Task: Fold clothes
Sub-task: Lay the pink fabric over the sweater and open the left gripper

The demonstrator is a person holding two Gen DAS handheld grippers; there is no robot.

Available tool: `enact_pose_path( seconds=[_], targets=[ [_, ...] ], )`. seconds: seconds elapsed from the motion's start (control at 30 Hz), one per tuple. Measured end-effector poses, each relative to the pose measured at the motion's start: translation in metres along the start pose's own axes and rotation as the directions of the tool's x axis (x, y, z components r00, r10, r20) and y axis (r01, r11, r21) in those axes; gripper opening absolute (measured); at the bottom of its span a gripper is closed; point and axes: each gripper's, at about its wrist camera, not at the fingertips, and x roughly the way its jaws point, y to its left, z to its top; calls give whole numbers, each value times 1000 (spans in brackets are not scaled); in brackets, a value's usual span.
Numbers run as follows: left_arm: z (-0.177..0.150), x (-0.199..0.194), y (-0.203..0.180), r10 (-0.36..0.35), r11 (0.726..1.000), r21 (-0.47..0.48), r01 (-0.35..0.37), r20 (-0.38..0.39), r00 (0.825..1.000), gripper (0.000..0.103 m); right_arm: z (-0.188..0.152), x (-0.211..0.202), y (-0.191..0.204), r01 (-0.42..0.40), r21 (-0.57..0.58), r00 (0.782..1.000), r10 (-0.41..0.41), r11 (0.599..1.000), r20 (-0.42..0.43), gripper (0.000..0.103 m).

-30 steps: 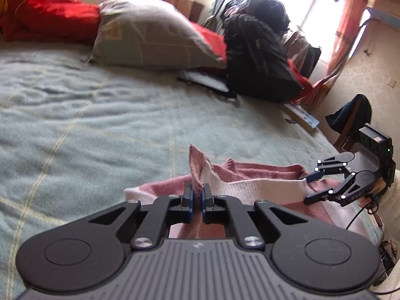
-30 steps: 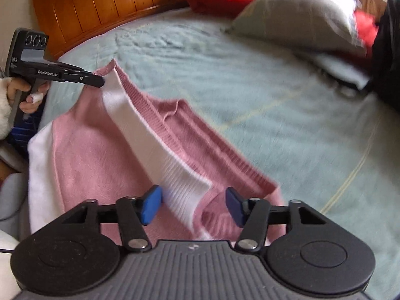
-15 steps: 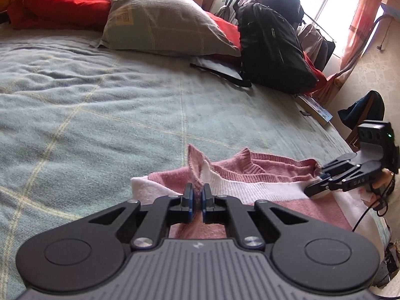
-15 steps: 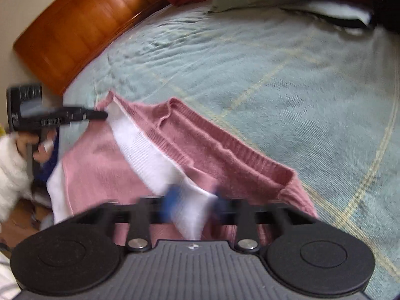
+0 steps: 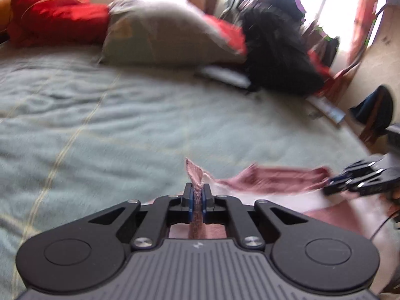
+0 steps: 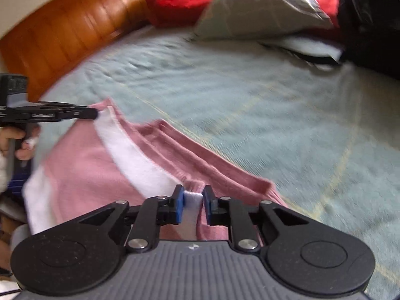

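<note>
My left tongs (image 5: 197, 201) are clenched on a pink corner of the sweater (image 6: 95, 172), which stands up between the blue pads. My right tongs (image 6: 193, 205) have just been closing and now pinch the sweater's white band. The pink and white sweater lies on the near edge of the bed (image 6: 250, 105), stretched between both tongs. A grey pillow (image 5: 162, 32) and red cushion (image 5: 50, 12) sit well apart.
</note>
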Motion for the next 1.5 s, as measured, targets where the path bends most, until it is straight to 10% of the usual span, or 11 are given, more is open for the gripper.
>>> enact_pose_path(
  seconds=[0.27,0.5,0.77,1.07,1.17,1.5],
  targets=[
    [-1,-58,-17,126,983,123,-138,97,987,7,-18,-72,-11,112,47,984,-118,993,135,38],
    [-36,-49,-86,-66,960,271,67,-15,998,32,-73,-71,-10,113,106,991,-121,988,66,39],
    [-60,-37,-66,28,995,99,-20,-75,997,42,-113,-112,-11,204,180,970,-223,962,93,48],
    [-68,-60,-121,124,962,250,-110,-39,992,65,-173,-129,27,266,105,960,-273,958,59,62],
    [-89,-54,-119,149,966,227,-126,-88,985,66,-197,-136,38,301,96,950,-307,949,55,82],
    [-71,-83,-140,160,965,213,-154,-11,987,78,-152,-156,58,316,32,919,-315,948,237,92]
  ],
)
